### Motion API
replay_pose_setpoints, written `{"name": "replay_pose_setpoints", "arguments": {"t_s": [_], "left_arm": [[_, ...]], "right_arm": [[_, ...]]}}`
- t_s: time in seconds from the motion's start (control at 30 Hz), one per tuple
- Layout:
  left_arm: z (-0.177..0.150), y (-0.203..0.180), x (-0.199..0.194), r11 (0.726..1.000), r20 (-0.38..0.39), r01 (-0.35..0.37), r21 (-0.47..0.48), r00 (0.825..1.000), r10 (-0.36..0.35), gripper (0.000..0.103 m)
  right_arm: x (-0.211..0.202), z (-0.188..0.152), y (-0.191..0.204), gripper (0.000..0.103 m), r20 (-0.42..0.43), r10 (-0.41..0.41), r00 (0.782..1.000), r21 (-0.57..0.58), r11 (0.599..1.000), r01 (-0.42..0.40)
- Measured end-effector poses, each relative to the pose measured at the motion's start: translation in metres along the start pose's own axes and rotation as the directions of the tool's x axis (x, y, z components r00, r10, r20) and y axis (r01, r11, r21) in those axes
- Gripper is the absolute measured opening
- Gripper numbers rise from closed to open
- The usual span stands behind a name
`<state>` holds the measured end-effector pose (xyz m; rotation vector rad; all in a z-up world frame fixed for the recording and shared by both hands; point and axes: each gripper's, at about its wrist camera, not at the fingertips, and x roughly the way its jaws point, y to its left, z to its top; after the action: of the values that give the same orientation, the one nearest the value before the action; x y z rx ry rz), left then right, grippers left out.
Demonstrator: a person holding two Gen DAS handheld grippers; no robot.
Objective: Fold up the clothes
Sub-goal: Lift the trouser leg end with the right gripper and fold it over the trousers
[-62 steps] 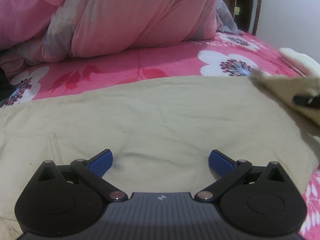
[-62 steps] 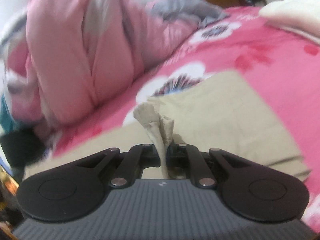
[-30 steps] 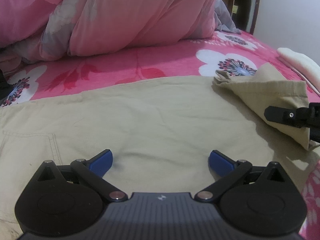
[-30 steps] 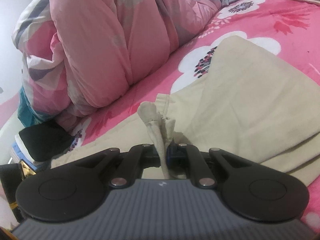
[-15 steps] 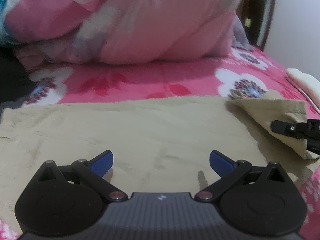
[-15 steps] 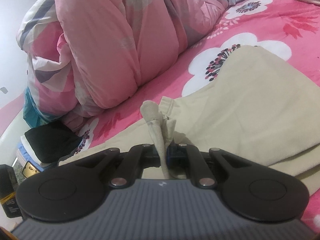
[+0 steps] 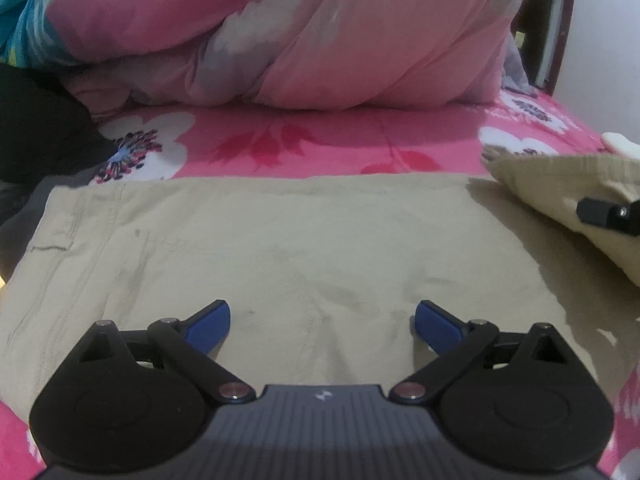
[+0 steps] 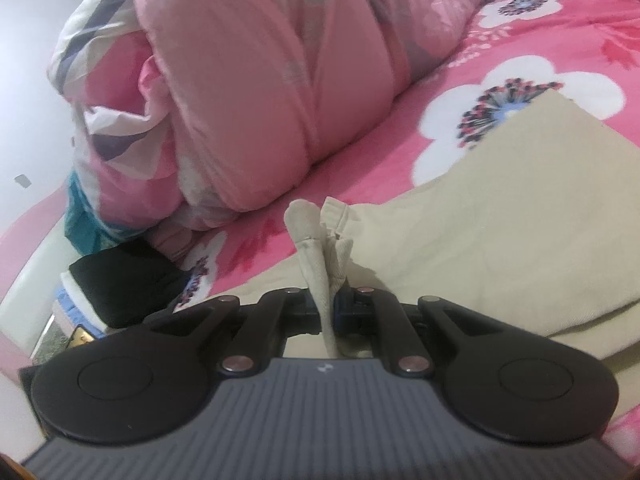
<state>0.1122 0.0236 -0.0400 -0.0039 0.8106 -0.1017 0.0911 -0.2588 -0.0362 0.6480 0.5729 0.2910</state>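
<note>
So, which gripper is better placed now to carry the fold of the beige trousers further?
The right. The right gripper is already shut on a bunched end of the beige trousers, lifted off the bed. The left gripper is open above flat cloth and grips nothing.

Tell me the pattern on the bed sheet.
Pink bed sheet with big white flowers and red leaves; clearest in the right wrist view.

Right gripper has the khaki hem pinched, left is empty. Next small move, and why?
Probably carry the pinched hem further across toward the waistband end. The right gripper is shut on a bunched corner of the beige cotton trousers, lifted and doubled over only at the edge, while the rest lies flat on the pink floral bedsheet. The left gripper hovers open over the cloth, holding nothing.
</note>
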Motion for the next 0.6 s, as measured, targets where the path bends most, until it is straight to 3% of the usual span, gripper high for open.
{"name": "replay_pose_setpoints", "arguments": {"t_s": [0.23,0.43,0.6], "left_arm": [[-0.007,0.021,-0.009,0.995,0.065,0.076,-0.064,0.995,-0.072,0.099],[-0.021,0.051,-0.042,0.985,0.141,0.019,-0.173,0.990,0.006,0.097],[-0.032,0.065,-0.050,0.987,0.148,-0.024,-0.159,0.988,0.048,0.096]], "right_arm": [[0.019,-0.011,0.026,0.003,-0.039,0.031,0.999,-0.014,0.999,-0.031],[0.024,-0.016,0.041,0.003,-0.038,0.055,0.998,0.003,0.999,-0.054],[0.031,-0.024,0.057,0.003,-0.040,0.095,0.995,0.030,0.995,-0.094]]}}
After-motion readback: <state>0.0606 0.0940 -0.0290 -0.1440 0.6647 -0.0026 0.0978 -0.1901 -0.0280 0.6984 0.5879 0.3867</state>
